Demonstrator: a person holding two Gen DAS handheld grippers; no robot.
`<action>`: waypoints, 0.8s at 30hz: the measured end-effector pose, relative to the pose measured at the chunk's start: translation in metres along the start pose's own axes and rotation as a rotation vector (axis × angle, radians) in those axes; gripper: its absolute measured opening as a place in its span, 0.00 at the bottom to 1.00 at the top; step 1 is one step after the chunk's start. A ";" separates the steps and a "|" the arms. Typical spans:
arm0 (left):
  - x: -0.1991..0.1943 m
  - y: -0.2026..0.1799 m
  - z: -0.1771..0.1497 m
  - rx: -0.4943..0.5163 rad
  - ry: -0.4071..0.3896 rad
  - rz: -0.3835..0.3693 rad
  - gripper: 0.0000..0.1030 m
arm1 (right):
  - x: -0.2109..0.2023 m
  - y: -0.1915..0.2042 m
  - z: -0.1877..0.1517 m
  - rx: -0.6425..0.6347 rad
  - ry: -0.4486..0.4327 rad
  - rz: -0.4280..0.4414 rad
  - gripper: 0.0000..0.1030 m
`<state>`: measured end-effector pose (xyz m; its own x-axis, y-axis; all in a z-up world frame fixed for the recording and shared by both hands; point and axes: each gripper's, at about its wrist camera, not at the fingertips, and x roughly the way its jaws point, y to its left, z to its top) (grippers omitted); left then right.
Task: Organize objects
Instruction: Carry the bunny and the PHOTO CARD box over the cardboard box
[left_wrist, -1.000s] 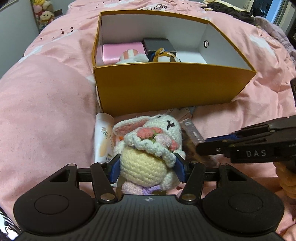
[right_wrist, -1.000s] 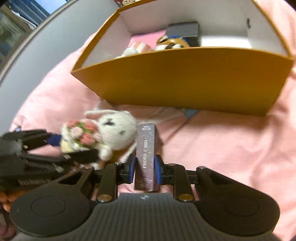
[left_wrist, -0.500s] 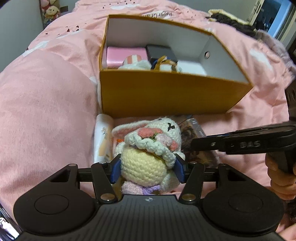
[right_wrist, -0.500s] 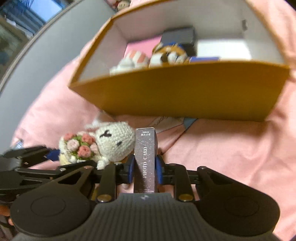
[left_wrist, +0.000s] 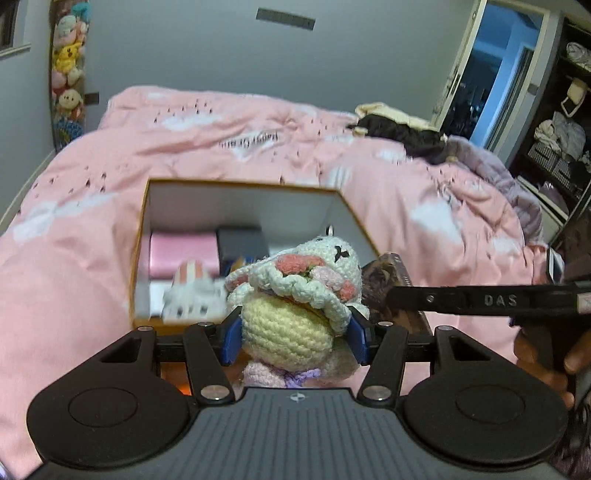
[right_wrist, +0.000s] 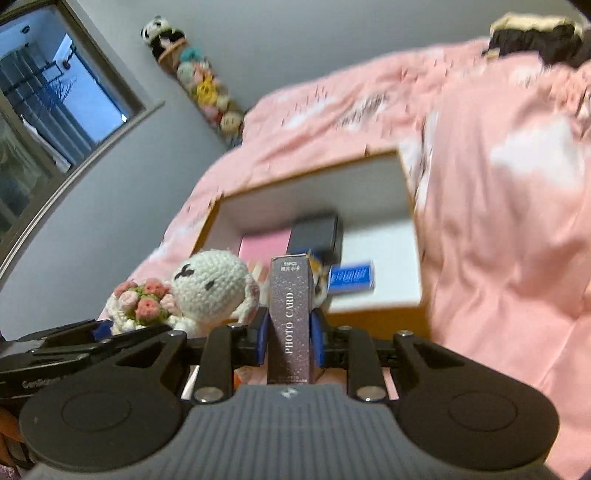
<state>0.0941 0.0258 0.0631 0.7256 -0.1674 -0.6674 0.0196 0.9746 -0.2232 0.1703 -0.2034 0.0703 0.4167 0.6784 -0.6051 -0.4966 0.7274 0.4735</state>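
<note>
"PHOTO CARD", printed lengthwise on the glittery grey card box (right_wrist: 291, 325) clamped between the right fingers (right_wrist: 263, 338). "DAS", embossed on the black arm of the right gripper (left_wrist: 495, 300), right of the left fingers (left_wrist: 232, 341). Small print atop the box, and lettering on the pink quilt (left_wrist: 424, 192): unreadable.

The left gripper (left_wrist: 293, 338) is closed on a crochet bunny (left_wrist: 295, 295). The right gripper (right_wrist: 288, 341) is clamped on a card box (right_wrist: 291, 317), both side by side.
</note>
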 end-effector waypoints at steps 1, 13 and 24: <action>0.006 -0.001 0.006 -0.009 -0.007 -0.011 0.63 | -0.003 -0.001 0.005 0.004 -0.013 -0.004 0.24; 0.086 0.005 0.023 -0.219 -0.018 -0.003 0.63 | 0.029 -0.014 0.044 0.011 -0.086 -0.090 0.24; 0.151 0.013 0.010 -0.293 0.153 -0.018 0.63 | 0.092 -0.030 0.047 -0.045 -0.007 -0.209 0.24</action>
<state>0.2107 0.0147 -0.0334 0.6144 -0.2266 -0.7558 -0.1831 0.8907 -0.4160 0.2590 -0.1582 0.0308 0.5192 0.5142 -0.6827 -0.4323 0.8471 0.3092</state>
